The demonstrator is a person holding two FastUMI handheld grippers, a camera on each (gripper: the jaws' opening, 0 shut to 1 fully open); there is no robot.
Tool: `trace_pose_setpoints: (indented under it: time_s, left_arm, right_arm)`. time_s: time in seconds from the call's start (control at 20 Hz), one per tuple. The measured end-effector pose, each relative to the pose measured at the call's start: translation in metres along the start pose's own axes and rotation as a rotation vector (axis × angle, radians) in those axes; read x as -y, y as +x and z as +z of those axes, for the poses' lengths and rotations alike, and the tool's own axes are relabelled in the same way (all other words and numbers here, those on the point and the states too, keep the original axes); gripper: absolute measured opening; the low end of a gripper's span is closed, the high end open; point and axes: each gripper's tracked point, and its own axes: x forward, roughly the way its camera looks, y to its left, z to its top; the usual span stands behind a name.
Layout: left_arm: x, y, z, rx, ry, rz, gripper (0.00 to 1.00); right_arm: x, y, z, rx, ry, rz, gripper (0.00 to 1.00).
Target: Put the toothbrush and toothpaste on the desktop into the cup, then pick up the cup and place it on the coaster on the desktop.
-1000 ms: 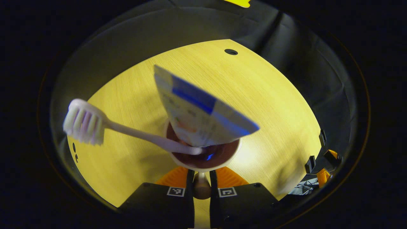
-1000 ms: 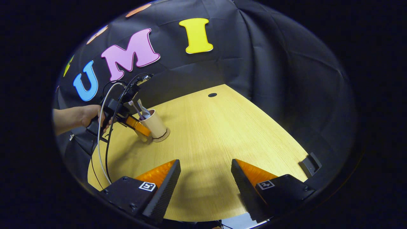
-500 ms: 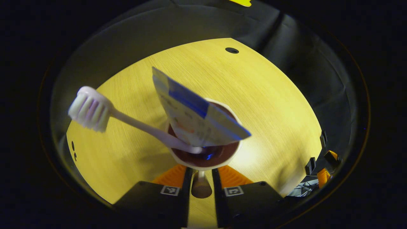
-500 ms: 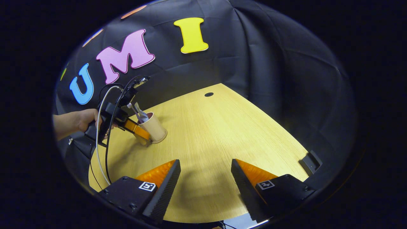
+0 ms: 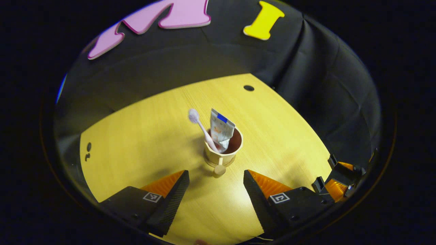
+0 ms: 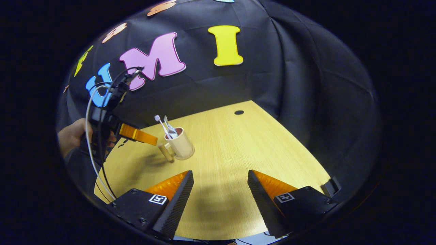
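- Cup [image 5: 223, 152]: upright near the middle of the surface [image 5: 136, 143], handle toward the left gripper [image 5: 211, 190]; brush [image 5: 201, 127] and paste [image 5: 220, 128] stand inside.
- Coaster: hidden under the cup base, so seating cannot be confirmed.
- Left gripper: jaws wide open, empty, just short of the handle.
- Right gripper [image 6: 220, 190]: jaws open, empty, over the near edge, well apart from the cup.
- Handling: judged the release step; withdraw straight back, clear of the handle, to avoid tipping the top-heavy load.
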Motion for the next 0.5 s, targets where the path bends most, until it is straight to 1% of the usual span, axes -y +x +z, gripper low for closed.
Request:
trace_pose_setpoints:
  time_s: [0.1, 0.2, 0.3, 0.35, 0.5]
  left_arm:
    - [-0.008, -0.051, 0.007, 0.119, -0.006, 0.052, 0.99]
    - [-0.011, -0.102, 0.006, 0.227, -0.035, 0.078, 0.99]
    - [-0.012, -0.15, -0.003, 0.321, -0.051, 0.101, 0.99]
    - [-0.015, -0.172, -0.009, 0.367, -0.063, 0.127, 0.99]
    - [-0.018, -0.228, -0.038, 0.474, -0.084, 0.162, 0.99]
  right_arm:
    - [-0.01, -0.009, 0.023, 0.043, -0.035, 0.005, 0.98]
    - [-0.026, -0.022, 0.049, 0.093, -0.058, 0.022, 0.98]
    - [-0.04, -0.041, 0.074, 0.157, -0.101, 0.026, 0.98]
    - [-0.048, -0.052, 0.083, 0.182, -0.119, 0.027, 0.98]
    - [-0.082, -0.089, 0.093, 0.237, -0.143, 0.054, 0.98]
